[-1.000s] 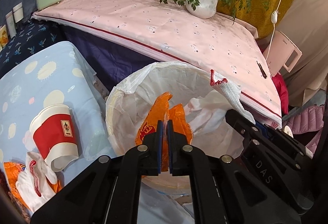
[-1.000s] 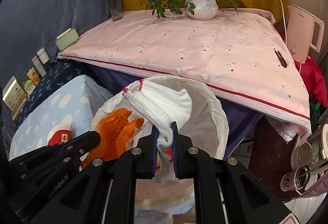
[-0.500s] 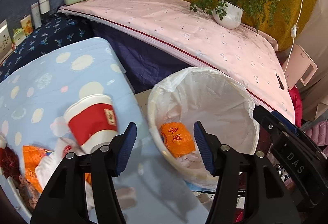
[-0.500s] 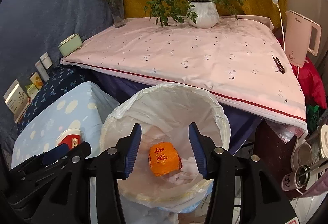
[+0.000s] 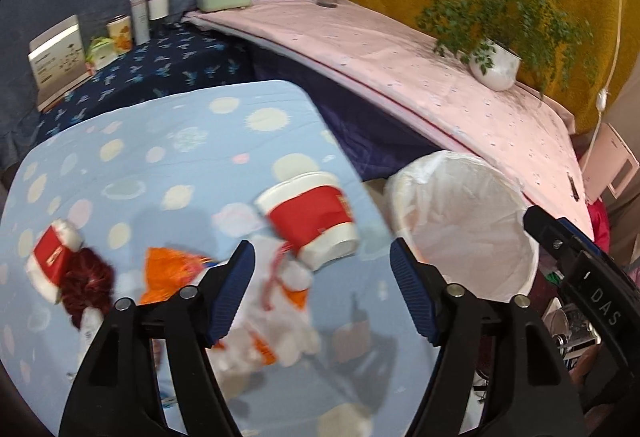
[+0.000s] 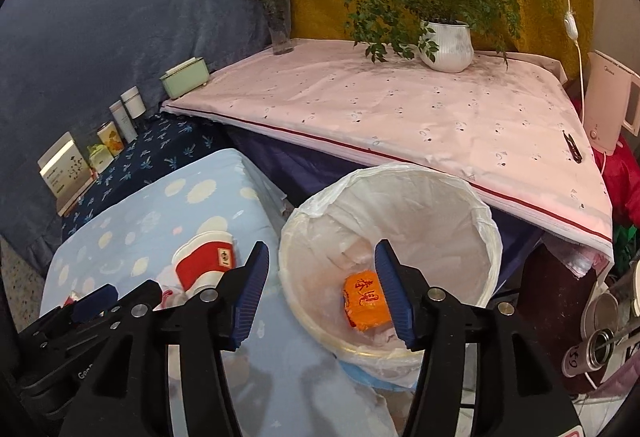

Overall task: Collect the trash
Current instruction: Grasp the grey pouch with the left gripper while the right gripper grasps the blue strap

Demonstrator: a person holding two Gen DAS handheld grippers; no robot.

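A white-lined trash bin [image 6: 486,221] stands beside a light-blue spotted table [image 5: 160,141]; it also shows in the left wrist view [image 5: 472,213]. An orange wrapper [image 6: 365,302] lies inside the bin. On the table lie a red-and-white paper cup [image 5: 310,215], a second such cup [image 5: 52,261], an orange wrapper [image 5: 170,269] and white crumpled trash [image 5: 280,321]. My left gripper [image 5: 322,295] is open and empty above the trash pile. My right gripper [image 6: 320,293] is open and empty above the bin's near rim.
A pink-covered table [image 6: 400,109] with a potted plant [image 6: 444,41] and vase [image 6: 280,25] stands behind the bin. Small boxes and jars [image 5: 120,29] line a dark-blue surface. A kettle [image 6: 608,105] and metal cans [image 6: 592,353] stand at right.
Both grippers opened and dropped the orange wrapper and white cloth into the bin. The left gripper then swung left over the blue table's trash pile; the right pulled back slightly.
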